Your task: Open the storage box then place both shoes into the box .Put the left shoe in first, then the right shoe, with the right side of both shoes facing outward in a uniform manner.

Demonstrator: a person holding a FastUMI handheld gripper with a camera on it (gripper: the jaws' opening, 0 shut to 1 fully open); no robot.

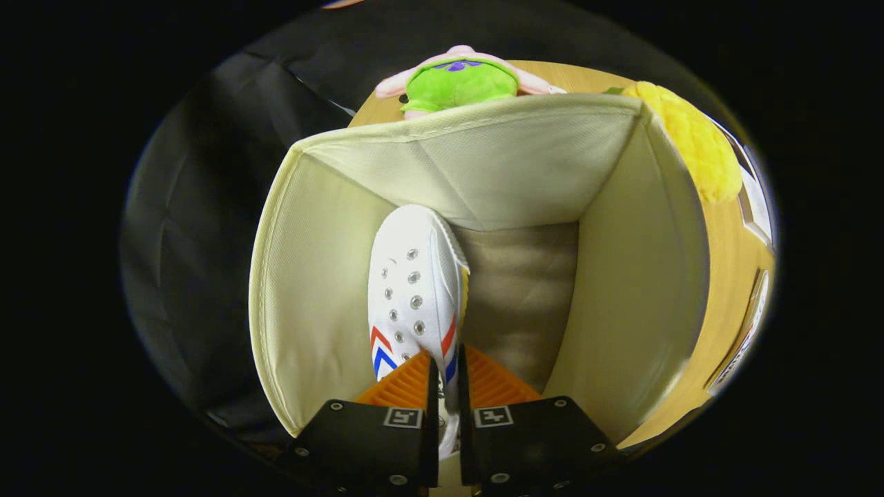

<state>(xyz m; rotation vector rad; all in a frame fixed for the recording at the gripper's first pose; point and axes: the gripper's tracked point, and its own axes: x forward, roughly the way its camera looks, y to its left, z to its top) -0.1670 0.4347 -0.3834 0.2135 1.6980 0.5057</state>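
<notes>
No words, brands or numbers can be read. The fingers [445, 386] each carry a small square black-and-white marker; the shoe [413, 290] pinched between them bears red and blue chevron stripes, no lettering.

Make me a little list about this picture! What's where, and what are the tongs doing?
tongs: tongs shut on the white shoe, orange fingers pressing each side of it
shoe: white shoe with red and blue stripes, toe pointing away, down inside the box
box: cream fabric box, open, shoe sits near its left wall
box floor: bare beside the shoe
behind box: green and pink plush toy, yellow plush toy
under box: wooden table
second shoe: cannot tell
</notes>
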